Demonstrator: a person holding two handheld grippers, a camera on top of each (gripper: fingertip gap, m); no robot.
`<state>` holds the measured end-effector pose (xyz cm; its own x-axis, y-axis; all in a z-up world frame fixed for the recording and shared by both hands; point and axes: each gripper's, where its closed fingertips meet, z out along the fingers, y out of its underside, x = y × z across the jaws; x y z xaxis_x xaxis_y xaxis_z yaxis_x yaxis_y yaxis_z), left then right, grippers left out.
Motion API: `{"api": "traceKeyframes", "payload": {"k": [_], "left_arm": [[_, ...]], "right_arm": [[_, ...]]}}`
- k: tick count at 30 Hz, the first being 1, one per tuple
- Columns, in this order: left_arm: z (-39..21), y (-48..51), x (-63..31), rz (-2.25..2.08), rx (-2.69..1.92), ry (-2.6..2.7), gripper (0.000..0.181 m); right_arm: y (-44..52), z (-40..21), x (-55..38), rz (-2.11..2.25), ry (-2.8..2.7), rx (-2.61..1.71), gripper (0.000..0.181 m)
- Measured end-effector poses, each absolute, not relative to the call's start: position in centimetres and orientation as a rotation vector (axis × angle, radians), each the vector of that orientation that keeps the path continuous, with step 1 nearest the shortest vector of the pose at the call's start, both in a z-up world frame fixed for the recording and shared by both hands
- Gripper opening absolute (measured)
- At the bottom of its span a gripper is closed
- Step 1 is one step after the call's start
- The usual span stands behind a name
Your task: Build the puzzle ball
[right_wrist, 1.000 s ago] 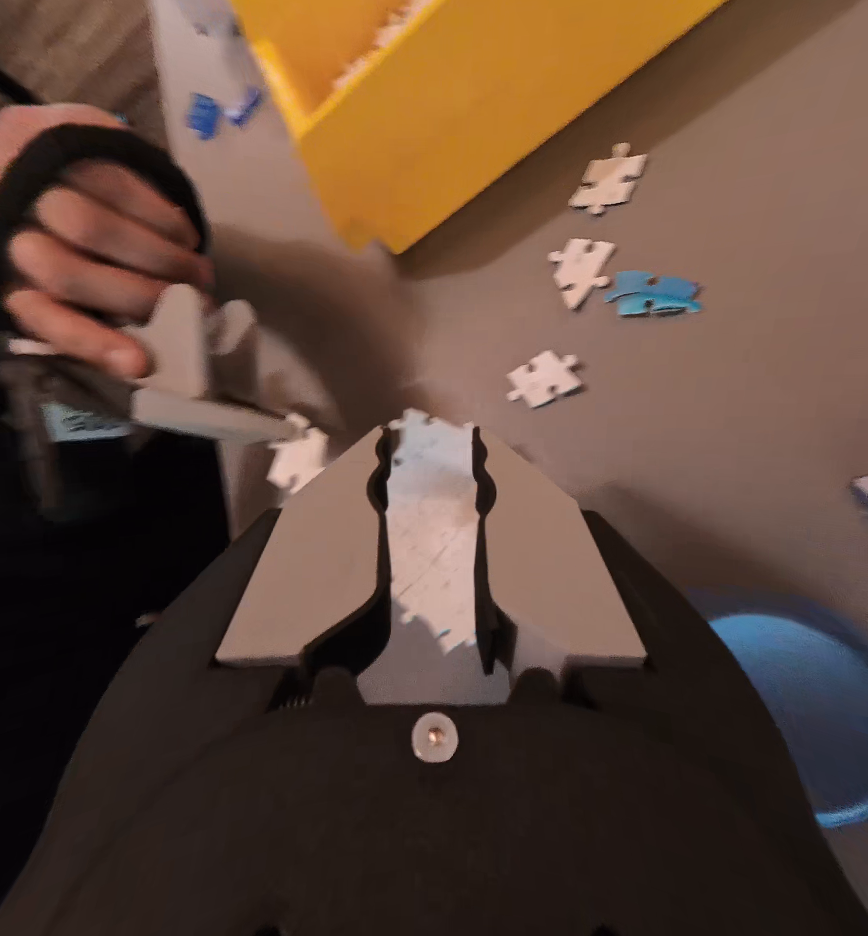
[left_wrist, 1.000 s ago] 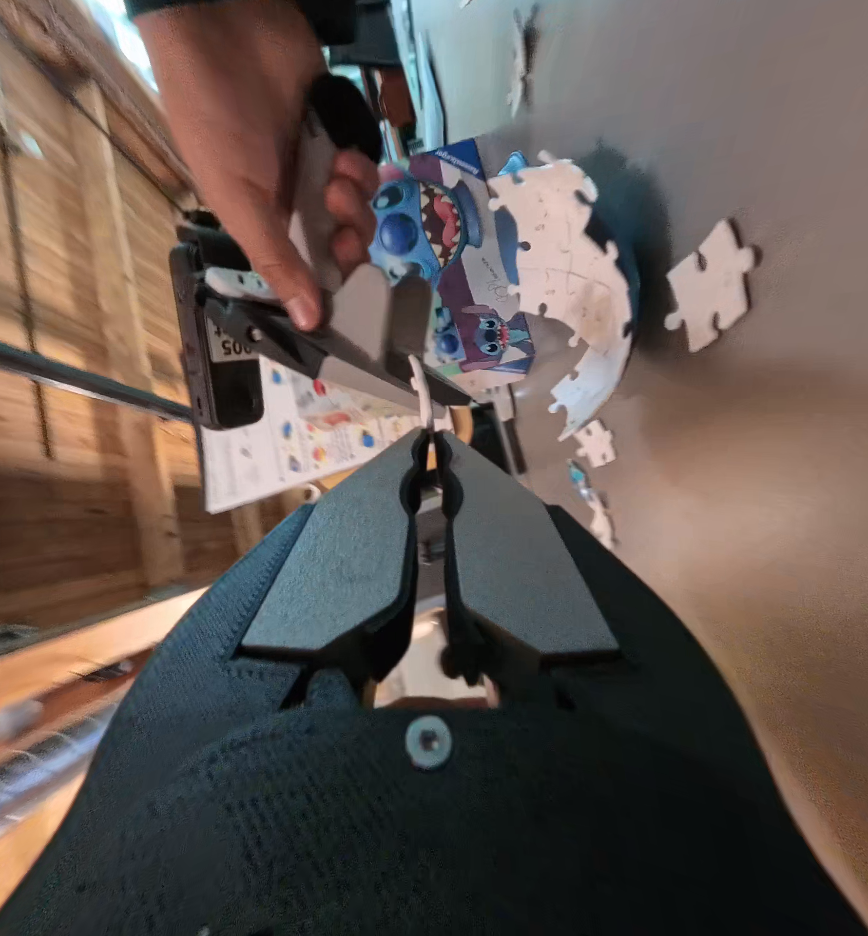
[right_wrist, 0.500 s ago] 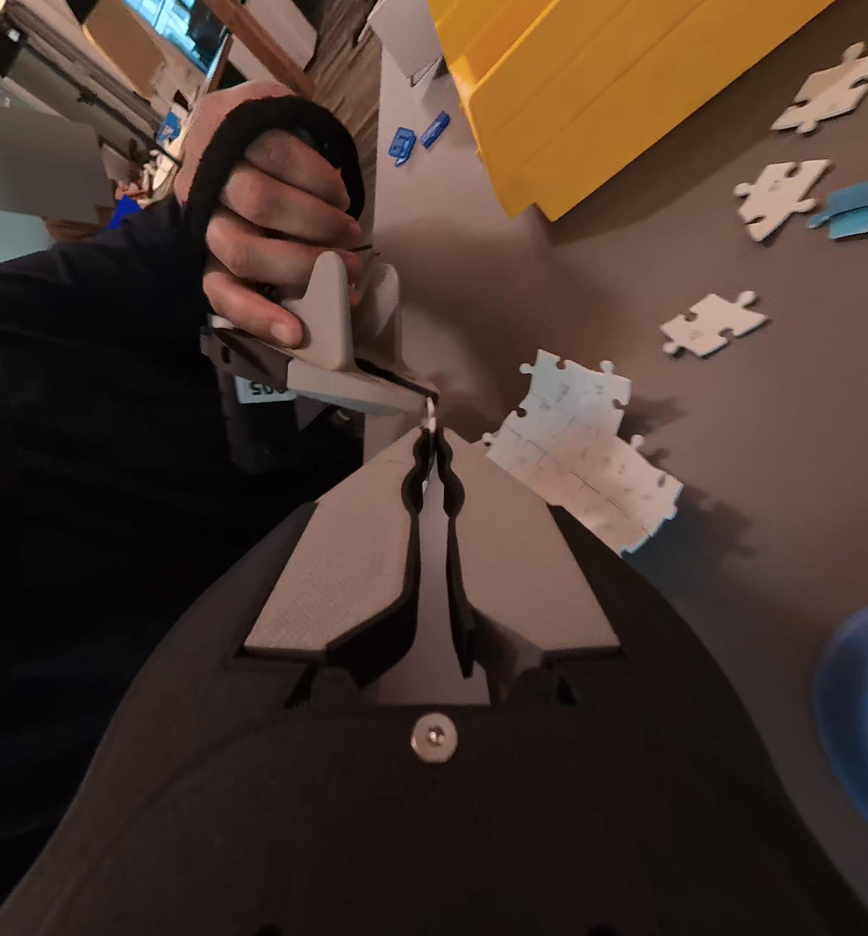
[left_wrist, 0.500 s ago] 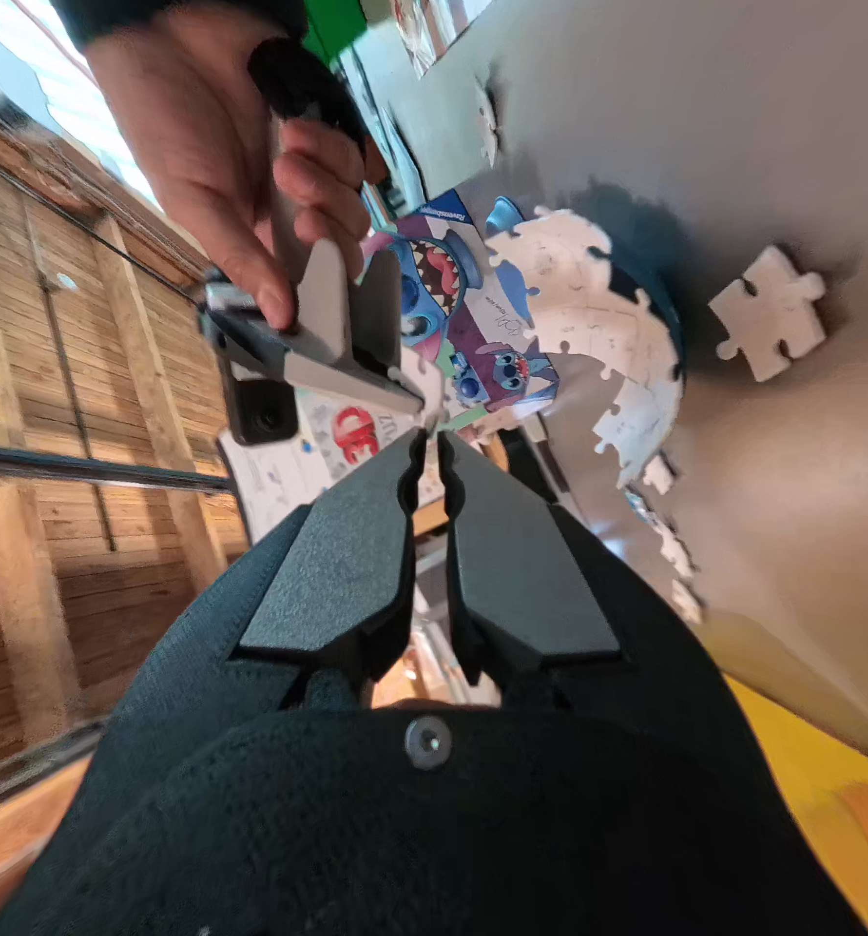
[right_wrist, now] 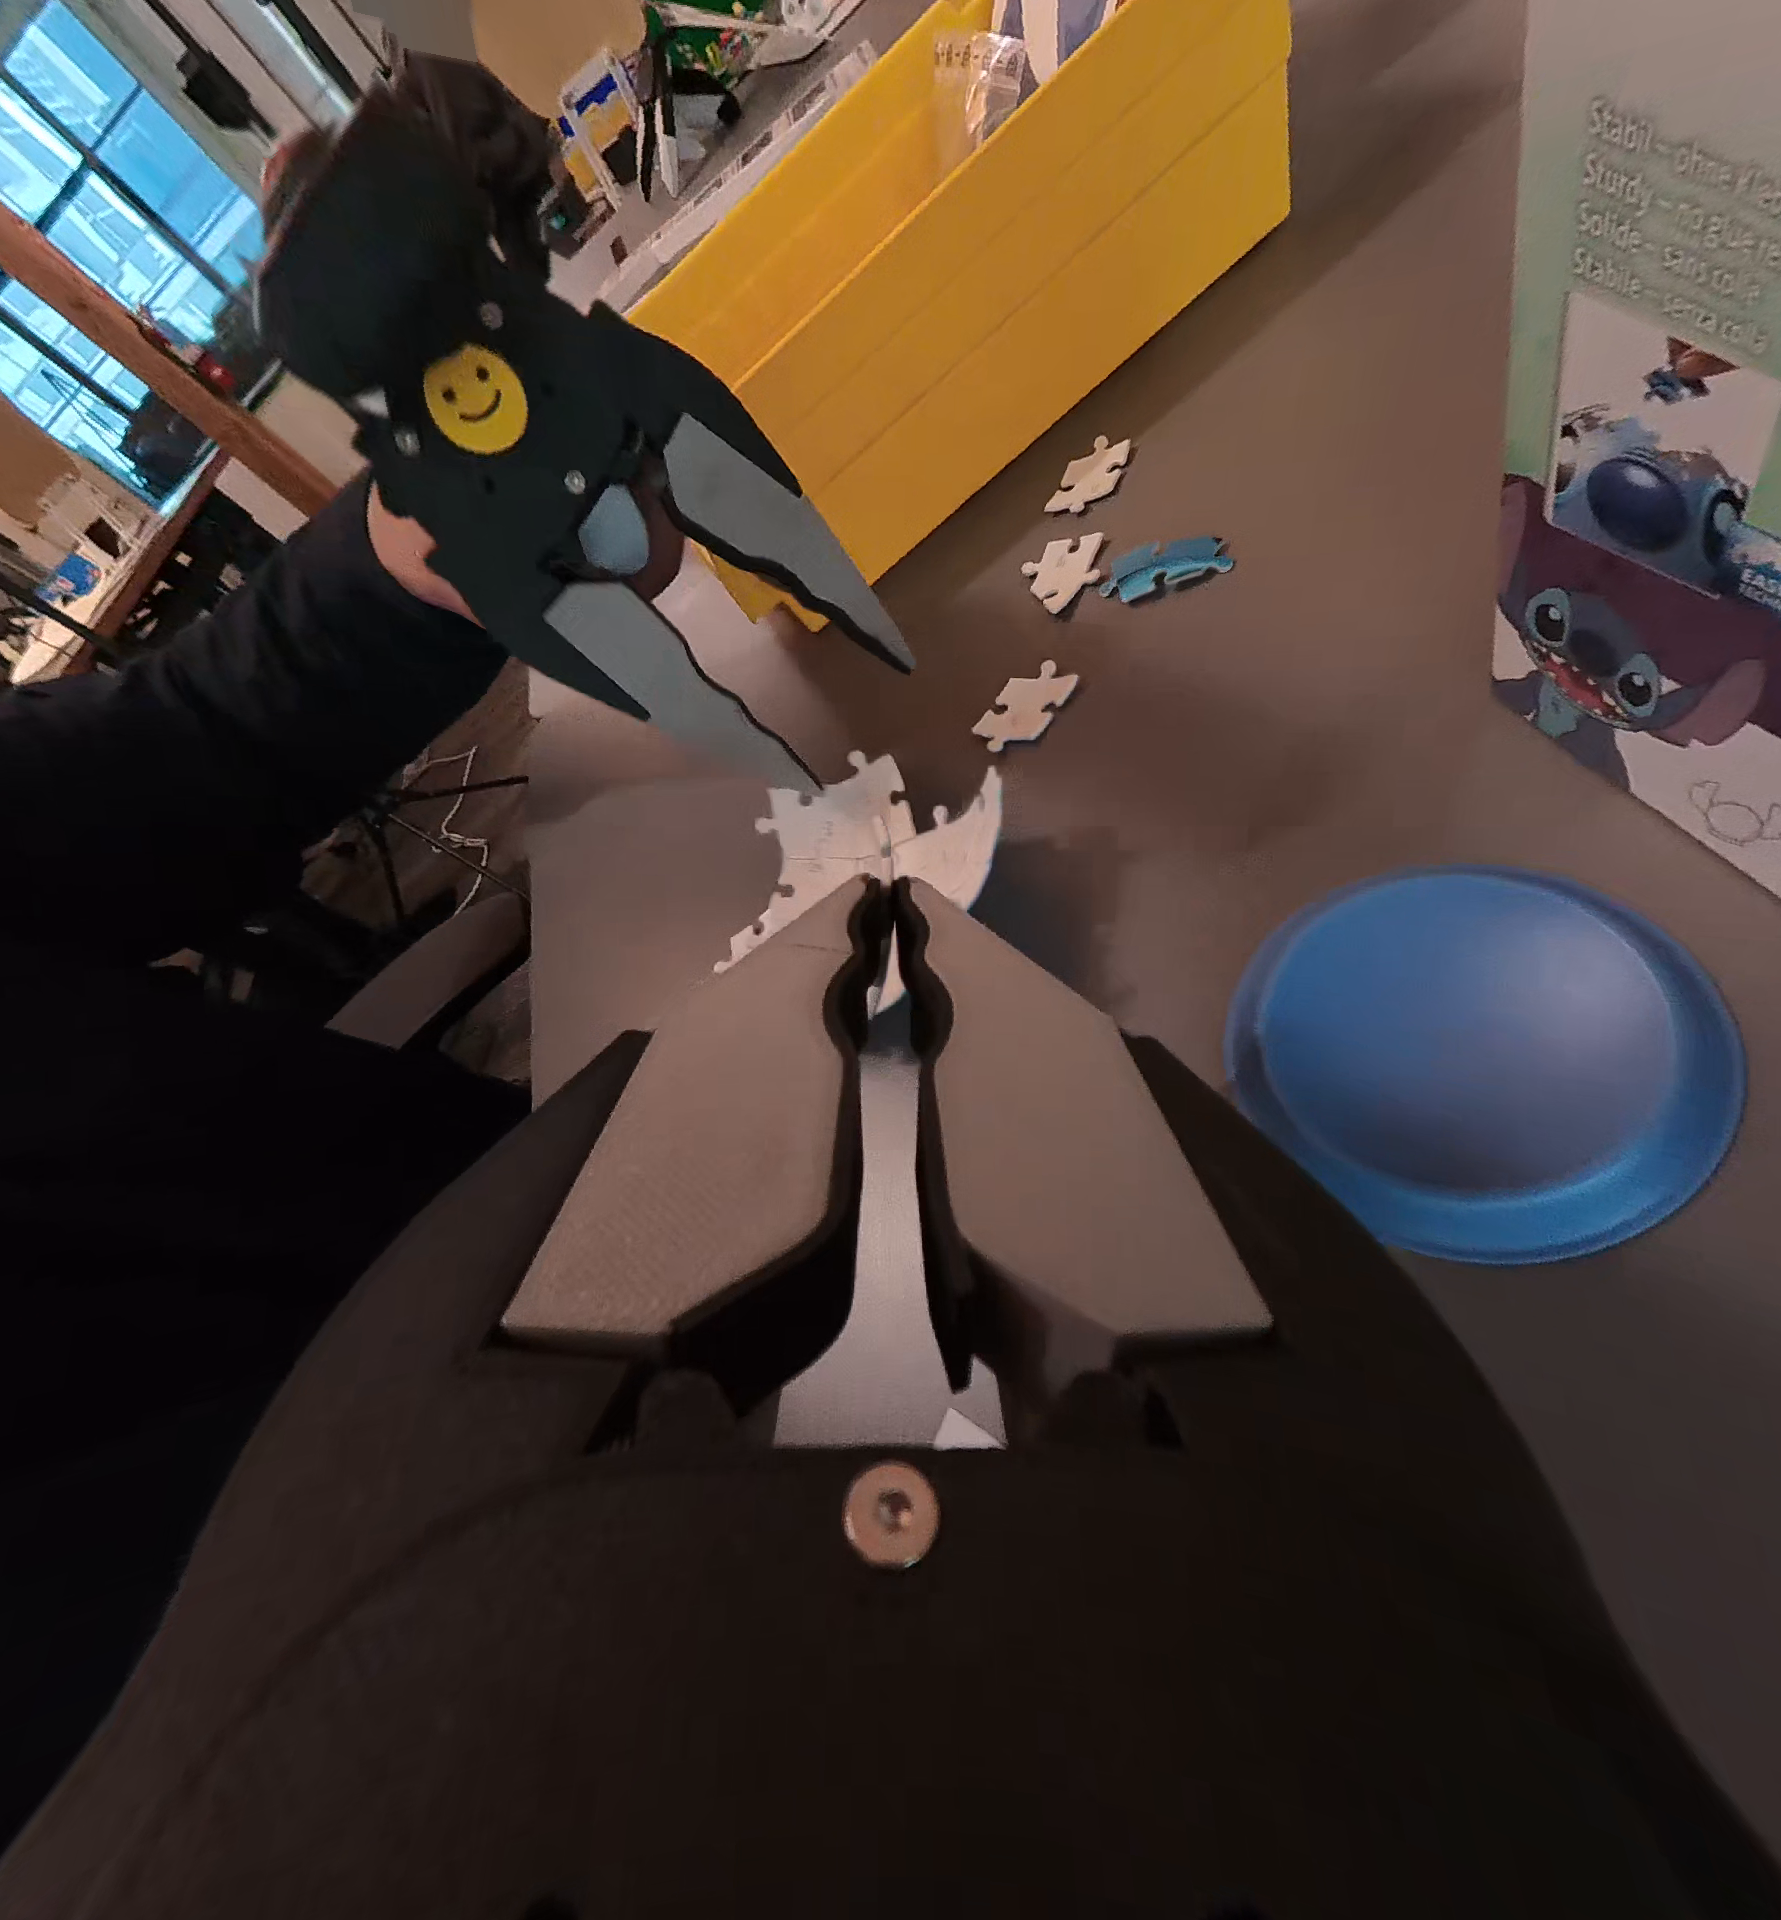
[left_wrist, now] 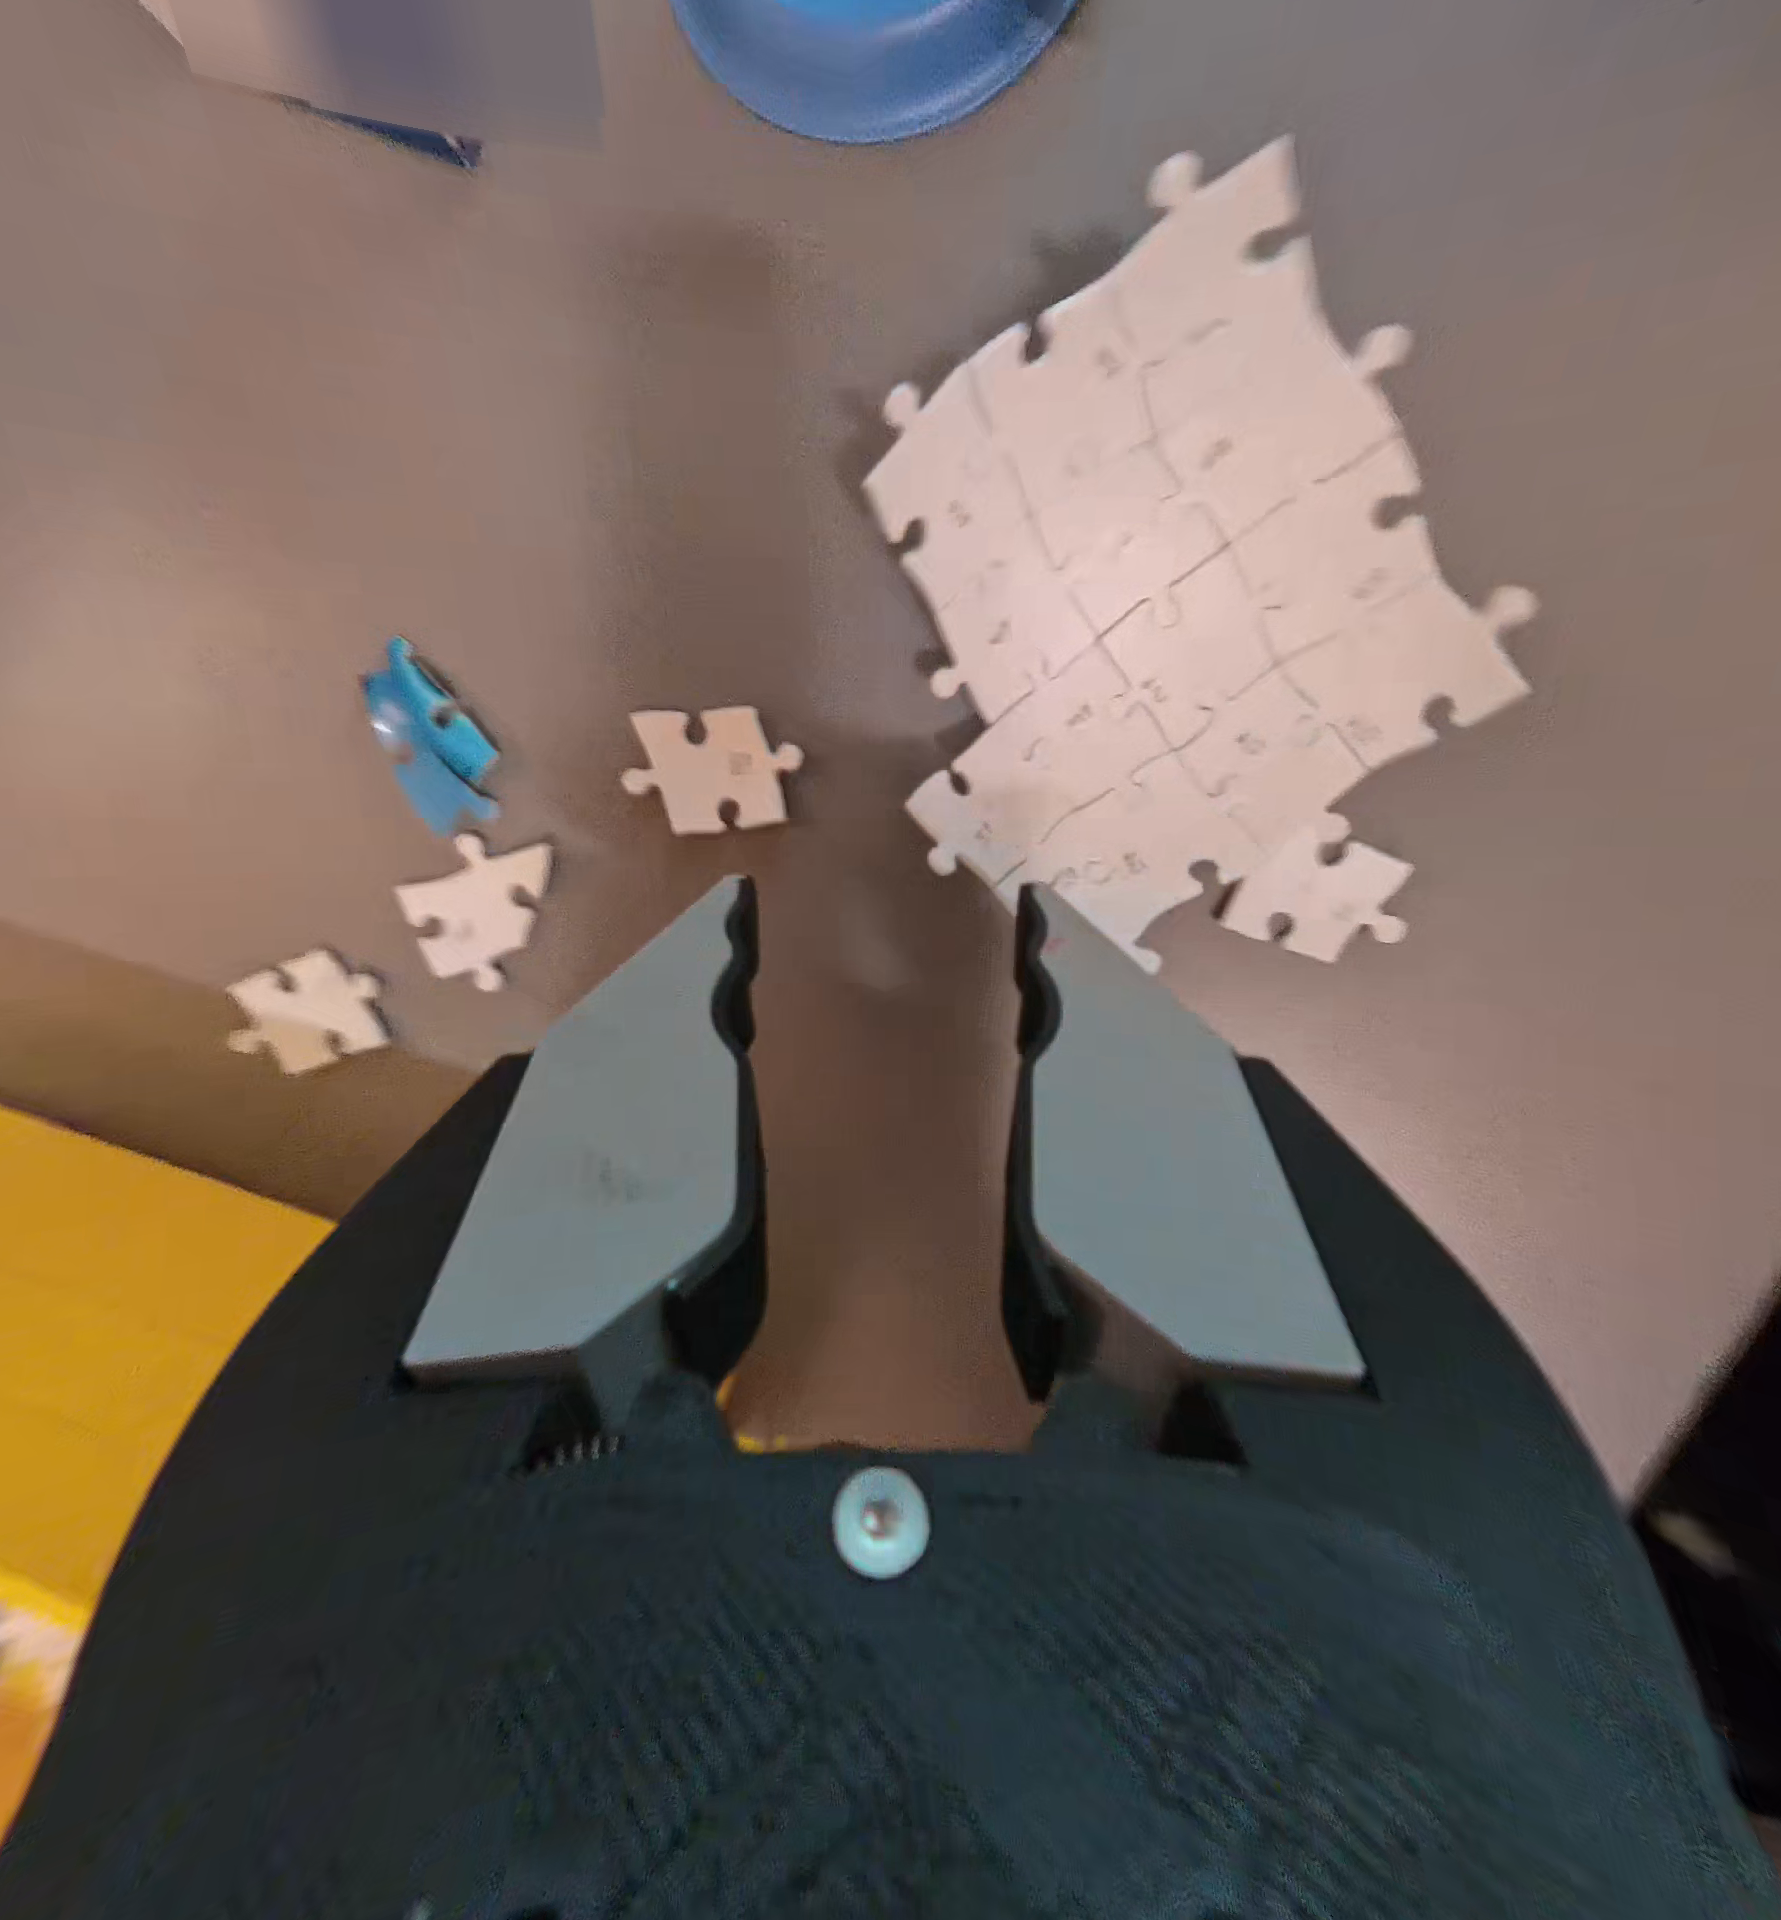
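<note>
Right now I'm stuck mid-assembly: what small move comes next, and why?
Probably reach the left gripper, open and empty, toward the nearest loose piece. The right gripper is shut on the assembled section, so only the left is free to fetch.

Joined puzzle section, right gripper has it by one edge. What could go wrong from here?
1. The right gripper pinches only an edge of the joined puzzle section; the unsupported rest may sag and pop seams.
2. The left gripper is open, with one fingertip at the section's edge; a nudge could twist it loose.
3. Both views are blurred, so alignment is hard to judge.
</note>
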<state>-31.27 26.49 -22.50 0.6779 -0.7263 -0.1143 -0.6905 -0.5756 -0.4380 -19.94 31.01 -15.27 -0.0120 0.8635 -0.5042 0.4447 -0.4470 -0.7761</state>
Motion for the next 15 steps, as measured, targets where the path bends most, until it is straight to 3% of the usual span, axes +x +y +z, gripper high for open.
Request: {"api": "traceKeyframes", "payload": {"k": [9,15], "left_arm": [[-19.8,23.7,-33.6,-0.395,-2.462,0.632,0.053],[-20.2,17.6,-28.2,-1.119,-2.376,0.381,0.058]], "right_arm": [[31.3,-16.7,-20.0,1.412,-1.357,-1.913,0.000],[31.0,-17.4,-20.5,1.504,-1.339,-1.942,0.000]]}}
